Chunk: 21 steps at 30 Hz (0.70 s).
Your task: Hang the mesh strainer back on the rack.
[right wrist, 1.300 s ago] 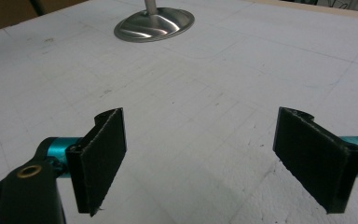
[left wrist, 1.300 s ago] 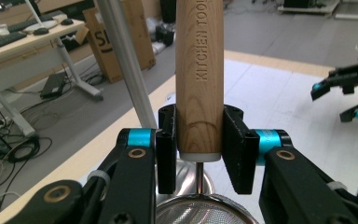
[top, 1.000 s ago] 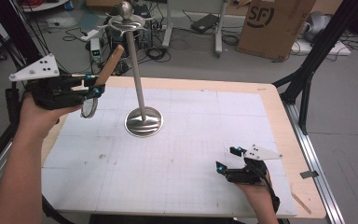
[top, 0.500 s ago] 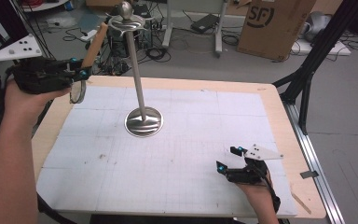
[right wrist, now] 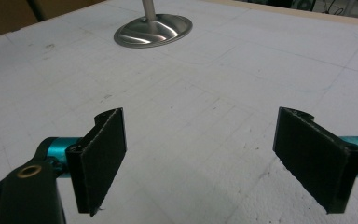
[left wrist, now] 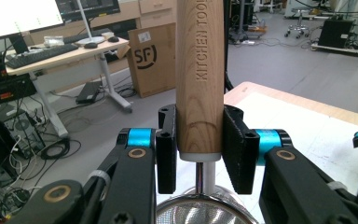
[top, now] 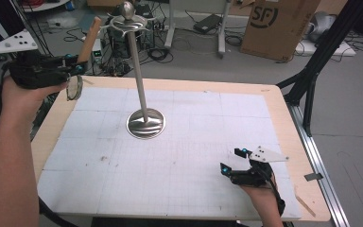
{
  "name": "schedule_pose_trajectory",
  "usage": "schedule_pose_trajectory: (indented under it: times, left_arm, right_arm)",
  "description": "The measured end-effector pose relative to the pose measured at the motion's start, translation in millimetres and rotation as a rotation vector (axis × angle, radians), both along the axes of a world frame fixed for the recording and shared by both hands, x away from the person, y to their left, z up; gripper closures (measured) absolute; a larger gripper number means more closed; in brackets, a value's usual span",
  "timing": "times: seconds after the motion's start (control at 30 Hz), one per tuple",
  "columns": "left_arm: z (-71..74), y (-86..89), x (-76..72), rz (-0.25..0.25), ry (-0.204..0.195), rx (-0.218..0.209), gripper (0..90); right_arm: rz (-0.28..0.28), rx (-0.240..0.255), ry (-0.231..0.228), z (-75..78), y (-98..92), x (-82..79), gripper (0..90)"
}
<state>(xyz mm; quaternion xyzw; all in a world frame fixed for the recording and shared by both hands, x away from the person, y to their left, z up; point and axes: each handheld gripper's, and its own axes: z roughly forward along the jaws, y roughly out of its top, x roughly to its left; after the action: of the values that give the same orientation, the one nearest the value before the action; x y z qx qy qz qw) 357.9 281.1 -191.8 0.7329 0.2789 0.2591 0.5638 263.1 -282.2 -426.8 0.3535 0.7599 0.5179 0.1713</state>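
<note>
A: Item one, the left gripper (top: 71, 71). Location?
B: Raised off the worktop's (top: 179, 189) far left corner, in the person's left hand (top: 21, 97).
A: Contents?
B: A strainer (top: 78, 66) with a wooden handle (left wrist: 199, 74) stamped "KITCHEN TOOL". The jaws clamp the handle's lower end from both sides, pads pressed flat on the wood. The handle rises above the jaws, tilted slightly; the metal neck and mesh bowl (left wrist: 203, 212) hang just below them.
A: Nearest fixture?
B: A steel stand (top: 137, 71), round base on the worktop, pole upright, hooked ring at the top. The handle's tip is near that ring, not touching.
A: Item two, the right gripper (top: 231, 161)?
B: Low at the worktop's near right. Jaws stand wide apart, nothing between them, pointing toward the stand's base (right wrist: 153, 30).
</note>
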Motion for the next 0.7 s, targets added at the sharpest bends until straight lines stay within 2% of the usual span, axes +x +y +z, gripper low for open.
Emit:
schedule_pose_trajectory:
  times: [0.27, 0.7]
  left_arm:
    - [-3.4, -8.6, 5.5, -0.004, 0.02, 0.022, 68.8]
    - [-5.9, -29.8, 5.4, -0.033, 0.022, 0.076, 68.8]
  right_arm:
    - [-0.004, 0.003, 0.002, 1.1, -0.9, -0.9, 16.3]
    - [-0.002, 0.004, -0.002, 1.8, -0.6, -0.8, 16.3]
